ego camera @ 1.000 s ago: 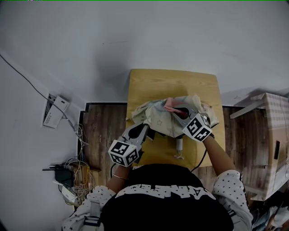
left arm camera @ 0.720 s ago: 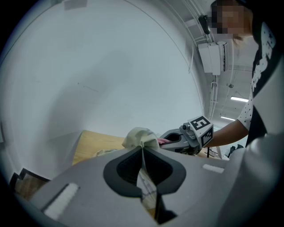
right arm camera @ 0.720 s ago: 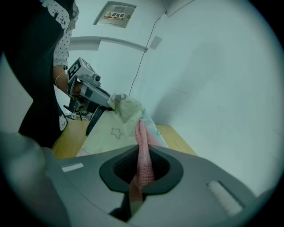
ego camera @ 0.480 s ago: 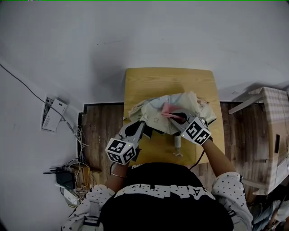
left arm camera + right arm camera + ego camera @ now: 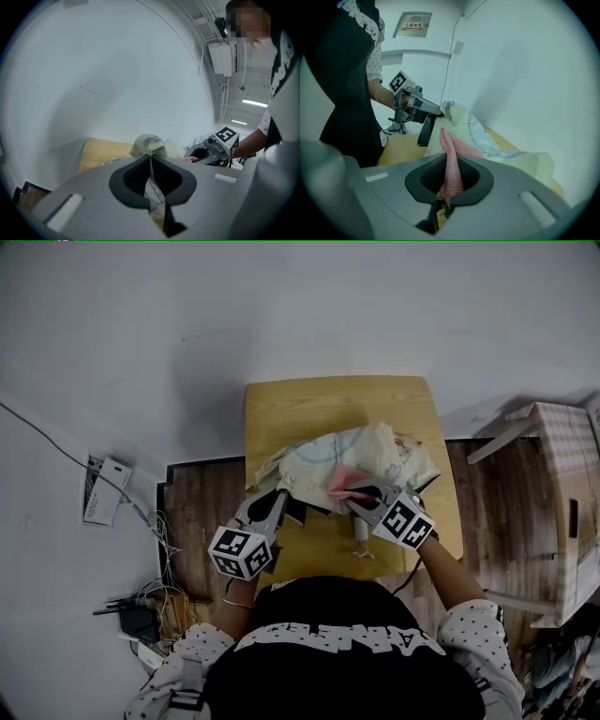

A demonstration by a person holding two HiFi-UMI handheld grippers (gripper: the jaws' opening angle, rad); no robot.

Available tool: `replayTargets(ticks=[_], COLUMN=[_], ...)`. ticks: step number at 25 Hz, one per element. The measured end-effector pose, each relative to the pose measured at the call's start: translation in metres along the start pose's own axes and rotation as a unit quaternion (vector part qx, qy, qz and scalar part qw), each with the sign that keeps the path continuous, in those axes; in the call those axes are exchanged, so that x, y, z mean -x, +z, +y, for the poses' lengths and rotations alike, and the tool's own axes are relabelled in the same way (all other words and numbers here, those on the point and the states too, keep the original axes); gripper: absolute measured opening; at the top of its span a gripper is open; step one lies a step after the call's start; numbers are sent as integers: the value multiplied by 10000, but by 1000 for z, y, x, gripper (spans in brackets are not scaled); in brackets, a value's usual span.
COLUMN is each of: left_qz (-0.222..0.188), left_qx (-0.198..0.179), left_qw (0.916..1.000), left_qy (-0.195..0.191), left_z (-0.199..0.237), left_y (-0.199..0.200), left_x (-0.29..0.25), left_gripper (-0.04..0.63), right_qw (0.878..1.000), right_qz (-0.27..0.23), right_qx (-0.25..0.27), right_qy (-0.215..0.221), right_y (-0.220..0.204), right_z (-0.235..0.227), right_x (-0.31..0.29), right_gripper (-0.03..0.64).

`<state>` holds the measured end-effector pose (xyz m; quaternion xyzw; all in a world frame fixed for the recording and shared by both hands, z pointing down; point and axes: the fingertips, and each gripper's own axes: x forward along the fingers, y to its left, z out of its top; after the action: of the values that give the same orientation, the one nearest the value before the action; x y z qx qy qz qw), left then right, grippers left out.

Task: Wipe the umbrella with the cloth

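A cream patterned umbrella (image 5: pixel 352 457) lies crumpled on a small wooden table (image 5: pixel 281 399); its handle (image 5: pixel 360 538) points toward the person. My left gripper (image 5: pixel 281 503) is shut on the umbrella's fabric (image 5: pixel 149 145) at its left edge. My right gripper (image 5: pixel 354 494) is shut on a pink cloth (image 5: pixel 345 480), which rests on the umbrella's canopy (image 5: pixel 487 136). In the right gripper view the pink cloth (image 5: pixel 451 164) is pinched between the jaws and the left gripper (image 5: pixel 423 108) shows beyond it.
The table stands against a white wall (image 5: pixel 309 306). A cardboard box (image 5: pixel 562 493) is at the right, and a power strip (image 5: pixel 98 502) and cables (image 5: pixel 141 615) lie on the floor at the left.
My right gripper has dragged the pink cloth leftward over the canopy. The left gripper keeps its hold in place. The head view has shifted a little.
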<state>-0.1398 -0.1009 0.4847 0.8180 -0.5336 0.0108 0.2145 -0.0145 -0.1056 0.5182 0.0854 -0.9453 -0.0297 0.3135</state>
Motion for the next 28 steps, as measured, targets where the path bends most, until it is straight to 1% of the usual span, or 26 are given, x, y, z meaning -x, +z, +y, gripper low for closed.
replayTargets(ticks=[10, 18, 20, 23, 26, 28], left_qz=[61, 77, 80, 99, 94, 83], left_qx=[4, 45, 41, 33, 86, 151], left_qw=[10000, 10000, 10000, 9999, 9999, 9998], left_qy=[-4, 29, 27, 28, 35, 40], left_z=[3, 4, 3, 3, 3, 3], left_y=[-1, -3, -3, -4, -6, -7], left_x=[-1, -4, -3, -3, -2, -2], left_gripper=[8, 8, 8, 8, 8, 8], right_qw=[9995, 9992, 9992, 9986, 9959, 9922], right_qz=[-44, -93, -232, -500, -749, -900], right_qx=[-197, -235, -256, -182, -77, -60], right_qy=[232, 304, 205, -80, -496, -857], right_y=[-8, -11, -3, 14, 33, 44], right_z=[31, 42, 37, 18, -10, -33], right_x=[14, 25, 32, 44, 56, 66], right_gripper=[34, 34, 33, 33, 32, 33])
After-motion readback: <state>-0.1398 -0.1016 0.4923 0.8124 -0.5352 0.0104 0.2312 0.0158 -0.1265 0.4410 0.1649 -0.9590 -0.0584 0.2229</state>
